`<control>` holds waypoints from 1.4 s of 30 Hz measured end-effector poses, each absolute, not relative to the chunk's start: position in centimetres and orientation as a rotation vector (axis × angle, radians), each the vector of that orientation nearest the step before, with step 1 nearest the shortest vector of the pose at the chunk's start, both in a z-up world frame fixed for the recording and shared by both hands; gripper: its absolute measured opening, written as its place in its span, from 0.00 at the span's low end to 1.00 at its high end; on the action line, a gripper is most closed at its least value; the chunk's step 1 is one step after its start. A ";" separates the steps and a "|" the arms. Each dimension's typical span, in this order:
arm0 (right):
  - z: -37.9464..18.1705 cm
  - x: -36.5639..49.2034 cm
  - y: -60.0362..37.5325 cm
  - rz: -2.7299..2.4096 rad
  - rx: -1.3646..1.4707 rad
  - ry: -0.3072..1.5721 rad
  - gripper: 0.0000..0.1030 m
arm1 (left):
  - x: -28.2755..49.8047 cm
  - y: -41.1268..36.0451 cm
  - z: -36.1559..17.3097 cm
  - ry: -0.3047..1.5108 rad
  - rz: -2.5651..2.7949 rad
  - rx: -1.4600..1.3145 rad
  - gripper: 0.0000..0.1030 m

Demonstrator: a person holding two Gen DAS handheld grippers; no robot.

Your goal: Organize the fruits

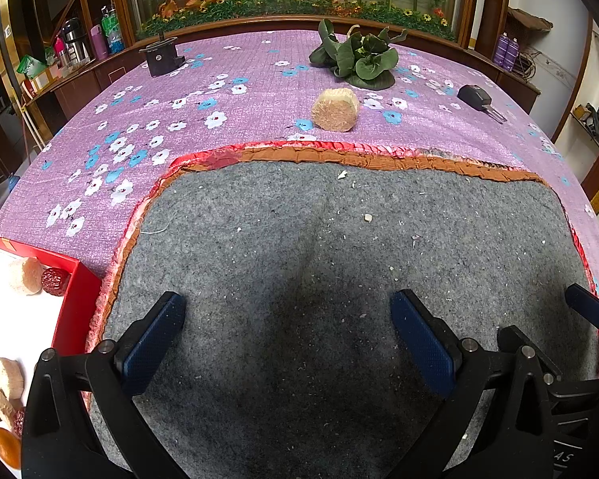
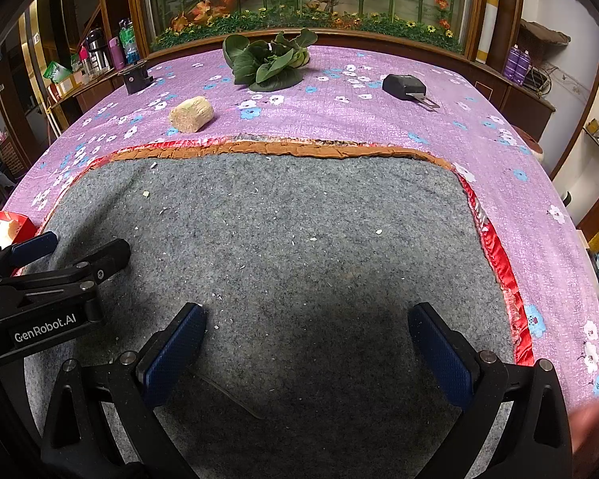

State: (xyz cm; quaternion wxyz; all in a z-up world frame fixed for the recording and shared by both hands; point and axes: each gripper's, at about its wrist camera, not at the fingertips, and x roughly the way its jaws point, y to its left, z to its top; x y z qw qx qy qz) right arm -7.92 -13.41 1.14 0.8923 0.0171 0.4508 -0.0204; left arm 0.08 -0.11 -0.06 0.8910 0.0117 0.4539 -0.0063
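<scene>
Left gripper (image 1: 287, 343): blue-padded fingers spread wide, nothing between them, low centre of the left wrist frame over grey felt mat (image 1: 339, 259). Right gripper (image 2: 305, 353): likewise spread and holding nothing, low centre of the right wrist frame over the same mat, with the left gripper's black body marked "GenRobot.AI" at its left edge.

Red box (image 1: 82, 299) at lower left of the left wrist frame, just beside the left finger, white inside. In it: pale peach-coloured chunk (image 1: 26, 275) touching a wrinkled dark red fruit (image 1: 55, 281); beige cut pieces (image 1: 8, 377) lower down; orange fruit (image 1: 6, 447) cut off by the frame edge. Kinds of fruit hard to make out.

Beyond the mat, upper centre, on purple floral cloth (image 1: 139, 119): tan fibrous block (image 1: 335, 109), leafy greens (image 1: 359, 58), black key fob (image 1: 477, 97) at right, small black stand (image 1: 161, 56) at left.
</scene>
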 end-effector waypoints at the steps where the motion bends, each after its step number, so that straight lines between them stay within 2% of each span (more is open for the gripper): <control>1: 1.0 -7.5 -13.3 -0.043 0.035 0.935 1.00 | 0.1 -0.1 -0.1 0.942 -0.014 0.024 1.00; 42: 1.2 -7.9 -13.3 -0.029 0.023 0.939 1.00 | 0.0 -0.1 0.0 0.943 -0.015 0.022 1.00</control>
